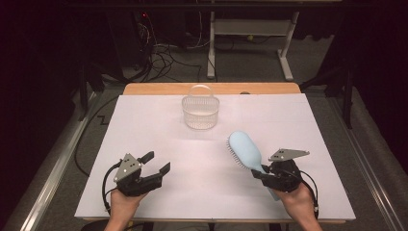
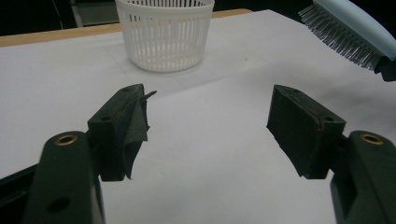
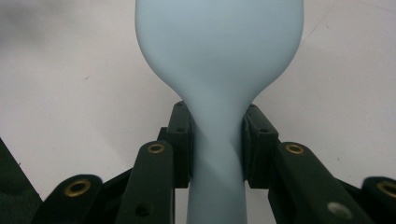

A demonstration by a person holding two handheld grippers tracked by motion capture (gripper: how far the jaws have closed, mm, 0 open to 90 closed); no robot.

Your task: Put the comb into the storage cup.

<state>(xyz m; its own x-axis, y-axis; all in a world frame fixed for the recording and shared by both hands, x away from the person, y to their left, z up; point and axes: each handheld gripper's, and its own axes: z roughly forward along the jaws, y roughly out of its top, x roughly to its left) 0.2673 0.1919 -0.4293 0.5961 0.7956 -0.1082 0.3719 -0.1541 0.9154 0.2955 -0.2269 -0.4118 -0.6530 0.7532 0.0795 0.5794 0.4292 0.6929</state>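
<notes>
Pale-blue hairbrush (image 1: 245, 150) clamped by handle in my right hand-held gripper (image 1: 266, 174), head pointing toward basket (image 1: 200, 111) ahead-left; left hand-held gripper (image 1: 158, 163) wide, empty.

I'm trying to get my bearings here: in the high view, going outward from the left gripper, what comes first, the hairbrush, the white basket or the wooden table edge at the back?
Measured from the left gripper:
1. White basket, up the sheet towards the far side, though the brush is not much farther.
2. Blue hairbrush, across to the right, its handle clamped in the right gripper.
3. Wooden table edge, the strip beyond the basket.

Left tongs (image 1: 156, 162) gape empty; right tongs (image 1: 260, 174) are clamped.
</notes>
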